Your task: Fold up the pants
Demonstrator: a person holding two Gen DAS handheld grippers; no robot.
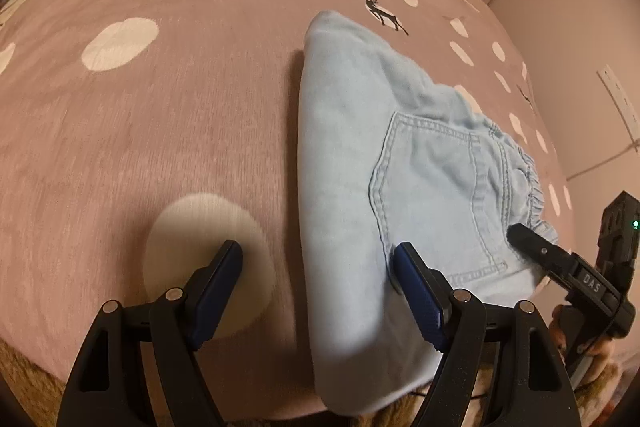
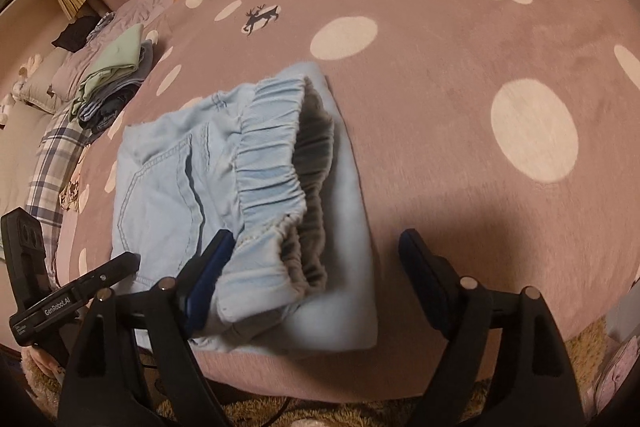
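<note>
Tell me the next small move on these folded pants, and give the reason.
Probably draw both tongs back off the pants. They already lie folded into a compact stack on the bedspread, waistband on top. The right tongs and left tongs stand open and grip nothing, so the fold looks finished.

Pale blue denim pants [image 2: 248, 195], folded into a compact packet, lying flat near the bed's front edge. Back pocket facing up, gathered elastic waistband on top, turned toward the right side, slightly open.
</note>
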